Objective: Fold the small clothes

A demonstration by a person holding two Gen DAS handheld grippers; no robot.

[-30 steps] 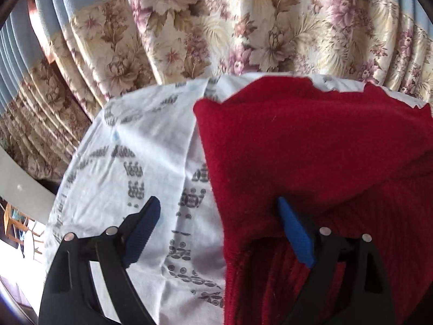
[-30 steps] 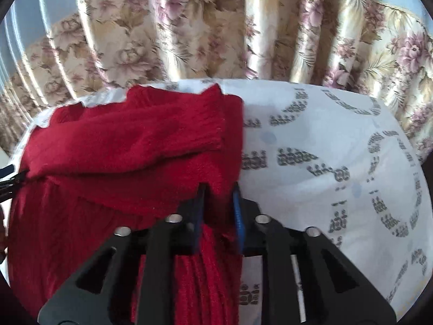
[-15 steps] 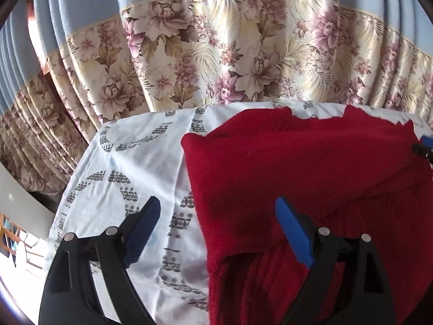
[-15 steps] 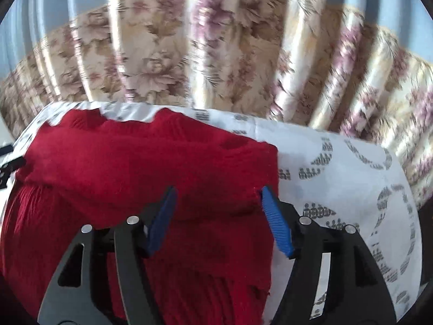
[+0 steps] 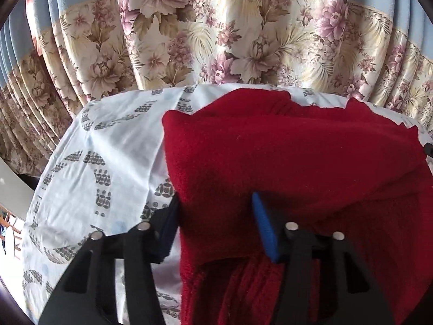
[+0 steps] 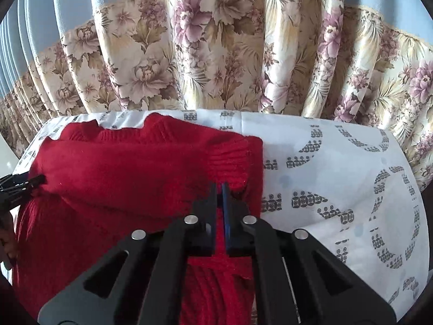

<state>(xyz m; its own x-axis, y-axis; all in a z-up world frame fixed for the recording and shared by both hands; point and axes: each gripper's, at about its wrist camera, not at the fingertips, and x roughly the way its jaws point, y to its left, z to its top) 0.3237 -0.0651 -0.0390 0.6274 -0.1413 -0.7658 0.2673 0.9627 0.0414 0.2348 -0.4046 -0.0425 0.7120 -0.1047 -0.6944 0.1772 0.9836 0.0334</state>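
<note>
Between the right tongs (image 6: 219, 189), pressed together on the right edge of the red sweater (image 6: 130, 178), a pinch of knit is held so that side can be carried over in a fold. Over at the left edge, the left tongs (image 5: 215, 211) stand apart around a thick fold of the sweater, seemingly set to grip it. All of it lies on a white patterned sheet (image 6: 338, 168) covering the counter, with flowered curtains (image 6: 216, 54) hanging just behind
</note>
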